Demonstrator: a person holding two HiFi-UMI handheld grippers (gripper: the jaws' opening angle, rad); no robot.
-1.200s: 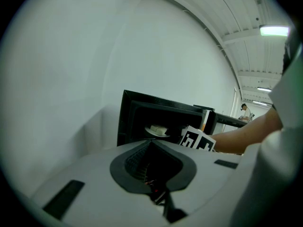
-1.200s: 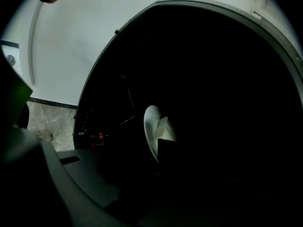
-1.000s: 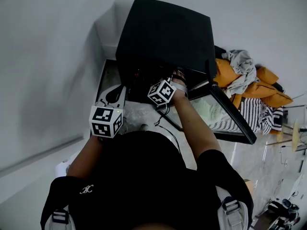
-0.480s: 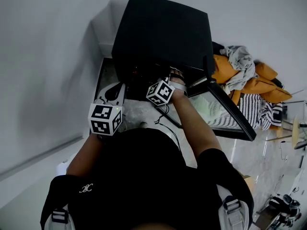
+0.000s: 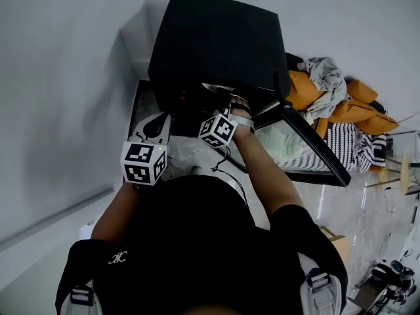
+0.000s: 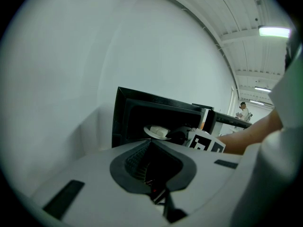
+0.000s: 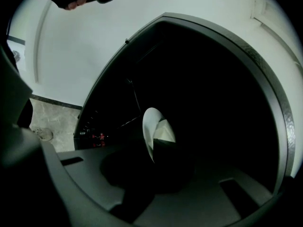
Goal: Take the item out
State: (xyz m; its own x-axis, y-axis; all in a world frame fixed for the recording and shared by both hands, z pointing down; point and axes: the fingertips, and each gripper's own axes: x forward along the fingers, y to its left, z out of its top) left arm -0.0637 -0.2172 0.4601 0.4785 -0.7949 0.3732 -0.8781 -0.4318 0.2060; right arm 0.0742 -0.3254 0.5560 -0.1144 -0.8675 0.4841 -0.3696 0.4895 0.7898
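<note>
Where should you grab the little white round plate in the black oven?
Pinch the small white round plate by its thin near rim, coming in level through the black oven's open front. It lies flat with pale food on top.

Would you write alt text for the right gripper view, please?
The right gripper, whose fingers have just been closing, pinches the edge of a white plate carrying a pale item inside a black appliance. Pale floor shows at the left.

The right gripper (image 7: 158, 148) reaches forward, arm stretched out, its jaws just closed on a plate (image 7: 151, 124) — the left gripper (image 6: 154, 157) hangs low, jaws together
</note>
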